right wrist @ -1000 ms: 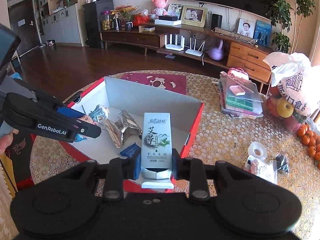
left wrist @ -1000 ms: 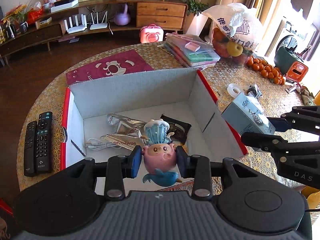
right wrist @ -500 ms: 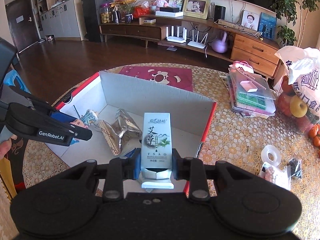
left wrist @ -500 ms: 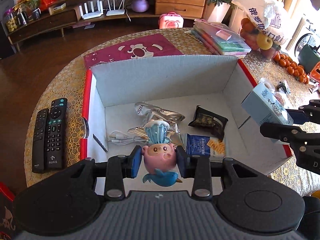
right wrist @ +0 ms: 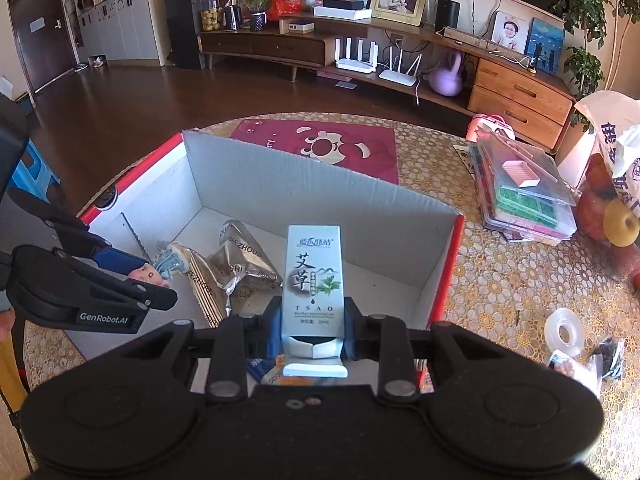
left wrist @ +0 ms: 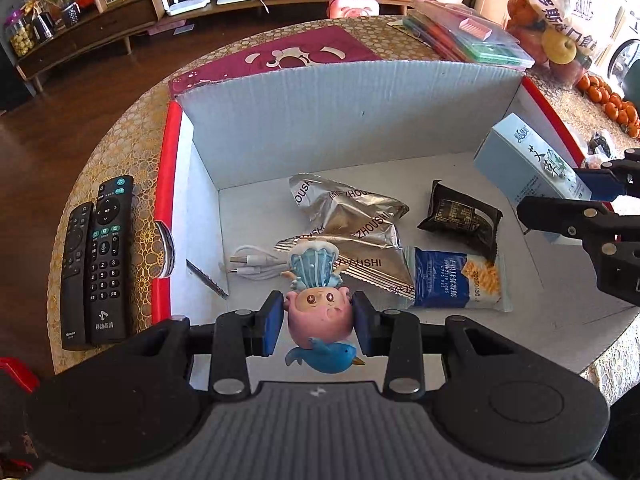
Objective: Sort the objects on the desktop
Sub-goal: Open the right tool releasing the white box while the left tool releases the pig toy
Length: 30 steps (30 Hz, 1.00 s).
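- Currently both grippers are loaded and sit over the open cardboard box, ahead of any release.
- Left gripper pinches the pink figurine across its round head; the figurine hangs inverted, blue shell end pointing forward into the box, blue bird part toward the camera.
- Right gripper clamps the tall carton near its lower end; the long axis runs forward along the fingers, and its bottom flap looks partly open.
- Key relation: the box floor lies directly below and ahead of both loads. The figurine sits above the white USB cable and the edge of the silver foil bags; the carton is over the right-hand side of the box, near the red-edged wall.
- Box already holds a dark snack pack and a blue cracker pack.
- Judgement: neither arm has an edge, as both are already inside the box outline; lowering before opening should keep the figurine from bouncing off the foil.
- Surface: round table with a gold lace cloth. Two remotes lie left of the box; a tape roll lies on its right.
- Room: living room, dark wood floor, a low TV cabinet behind.
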Tool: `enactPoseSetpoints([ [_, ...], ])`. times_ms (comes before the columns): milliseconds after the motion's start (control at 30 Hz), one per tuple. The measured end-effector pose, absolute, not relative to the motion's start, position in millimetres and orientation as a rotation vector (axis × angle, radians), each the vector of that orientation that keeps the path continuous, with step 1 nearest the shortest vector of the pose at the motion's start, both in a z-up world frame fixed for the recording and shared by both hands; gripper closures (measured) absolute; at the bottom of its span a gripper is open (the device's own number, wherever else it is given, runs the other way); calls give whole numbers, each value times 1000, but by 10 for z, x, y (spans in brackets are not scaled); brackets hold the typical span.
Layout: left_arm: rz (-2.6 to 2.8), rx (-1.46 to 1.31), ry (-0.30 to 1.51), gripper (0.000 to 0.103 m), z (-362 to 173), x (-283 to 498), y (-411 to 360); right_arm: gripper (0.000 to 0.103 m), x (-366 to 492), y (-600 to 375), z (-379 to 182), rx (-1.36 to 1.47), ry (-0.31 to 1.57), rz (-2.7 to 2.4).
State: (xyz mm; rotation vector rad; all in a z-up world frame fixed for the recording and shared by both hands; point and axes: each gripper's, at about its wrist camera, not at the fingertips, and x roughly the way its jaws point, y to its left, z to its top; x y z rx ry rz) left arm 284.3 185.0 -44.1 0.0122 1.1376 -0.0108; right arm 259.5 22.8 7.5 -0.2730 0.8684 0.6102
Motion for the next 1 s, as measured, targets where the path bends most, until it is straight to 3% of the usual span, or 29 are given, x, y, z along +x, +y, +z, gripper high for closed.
enactPoseSetpoints([
  [1000,-25,70,1192,68,-701,3082,1782,74,2862,460,-333,-347,991,583],
])
